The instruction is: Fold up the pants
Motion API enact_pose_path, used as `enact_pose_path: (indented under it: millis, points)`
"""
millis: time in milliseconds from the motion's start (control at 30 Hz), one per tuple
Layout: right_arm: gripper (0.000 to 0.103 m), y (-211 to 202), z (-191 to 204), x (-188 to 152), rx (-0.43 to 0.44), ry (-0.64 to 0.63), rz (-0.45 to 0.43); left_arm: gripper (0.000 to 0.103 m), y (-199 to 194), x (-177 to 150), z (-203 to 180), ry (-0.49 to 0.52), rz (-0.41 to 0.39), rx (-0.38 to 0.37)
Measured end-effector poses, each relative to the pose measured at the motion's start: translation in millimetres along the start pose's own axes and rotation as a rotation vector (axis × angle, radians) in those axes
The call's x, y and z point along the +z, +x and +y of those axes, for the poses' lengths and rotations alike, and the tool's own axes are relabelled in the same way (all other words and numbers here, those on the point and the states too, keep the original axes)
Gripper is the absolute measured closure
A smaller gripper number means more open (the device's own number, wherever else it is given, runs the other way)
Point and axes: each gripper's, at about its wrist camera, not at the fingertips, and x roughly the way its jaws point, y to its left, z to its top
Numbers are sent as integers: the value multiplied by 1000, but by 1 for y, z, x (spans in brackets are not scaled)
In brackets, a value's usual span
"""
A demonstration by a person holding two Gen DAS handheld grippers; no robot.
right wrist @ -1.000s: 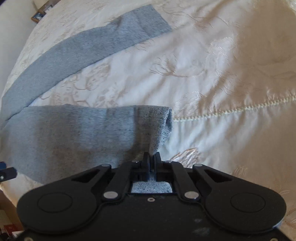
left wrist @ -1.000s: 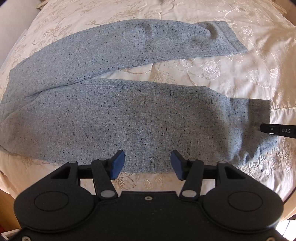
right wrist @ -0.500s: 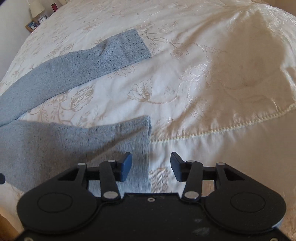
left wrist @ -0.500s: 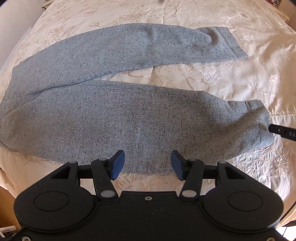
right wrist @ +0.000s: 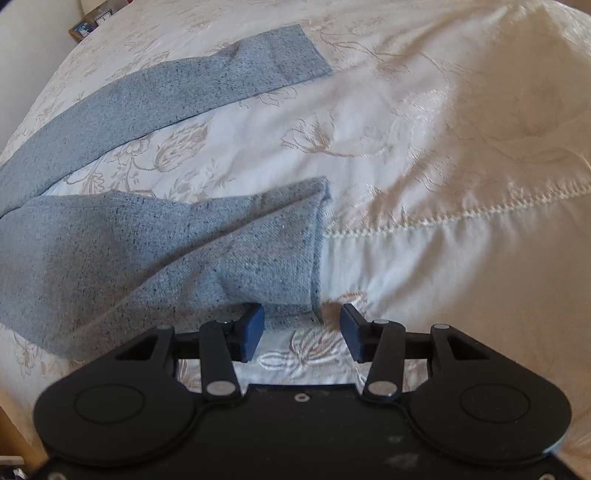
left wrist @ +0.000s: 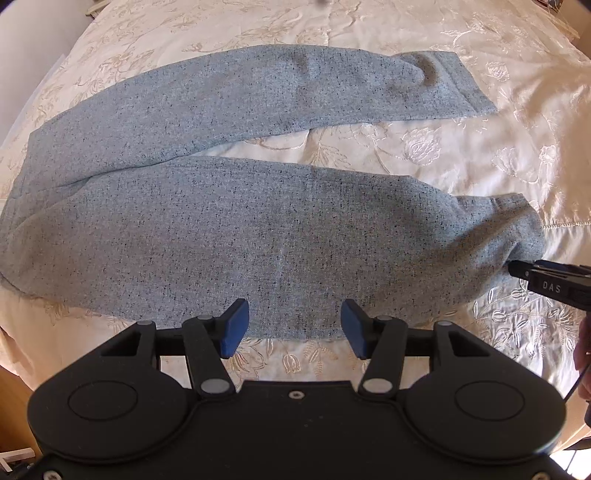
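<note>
Pants (left wrist: 236, 229) spread grey across cream bedspread (left wrist: 480, 155), both legs whole only in left view, left gripper (left wrist: 291, 328) open above near edge, right gripper (right wrist: 302, 330) open around near cuff, framed photo (right wrist: 82, 28) only in right view.

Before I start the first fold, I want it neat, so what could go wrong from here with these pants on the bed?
1. The hem of the near leg is rumpled and creased, so folding now may lock those wrinkles in.
2. The two legs of the grey speckled knit pants splay apart, so the far leg may land askew.
3. The open right claw sits just off the hem corner and could pinch the cream embroidered bedspread too.
</note>
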Motion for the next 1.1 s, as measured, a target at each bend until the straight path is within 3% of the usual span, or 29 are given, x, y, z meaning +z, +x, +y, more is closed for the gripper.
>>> enact_pose_path:
  millis: [33,133,233,367,467,533,633,667,733,867,933,967,1000,1033,1067,1100]
  points:
    - [56,1,3,3,9,-16,-5,44,0,0,1,0,2,2]
    - [93,0,7,8,42,-39,-4,44,2,-1,1,-3,11,7]
    - [96,-6,2,9,42,-25,72,44,2,0,1,-4,15,-5]
    - [103,-34,-14,-4,-22,29,135,44,2,3,-1,11,-1,-26]
    - [102,-42,-23,-16,-161,31,172,44,9,5,-6,31,3,-42]
    - [102,-46,-33,-20,-174,65,149,44,17,6,-10,46,4,-42]
    - [85,-59,-33,-13,-109,95,56,44,30,7,-13,66,9,-29]
    - [70,-57,-24,-6,-100,58,62,44,34,8,-13,69,21,-25]
    - [72,-55,-11,-4,-113,4,41,44,38,8,-13,72,32,-35]
    - [75,-63,2,1,-33,29,-49,44,42,4,-14,100,21,-29]
    - [76,-58,11,0,-51,25,-71,44,46,3,-14,104,7,-35]
    - [81,-52,14,-1,-85,5,-55,44,49,3,-14,107,6,-33]
    - [81,-43,18,-2,-179,-22,-22,44,54,4,-14,108,7,-33]
    - [82,-36,20,-3,-332,-36,19,44,59,4,-13,109,10,-36]
    - [90,-32,20,-4,-473,-45,45,44,63,4,-13,111,15,-41]
    - [90,-39,22,-5,-536,-57,12,44,70,3,-13,116,25,-48]
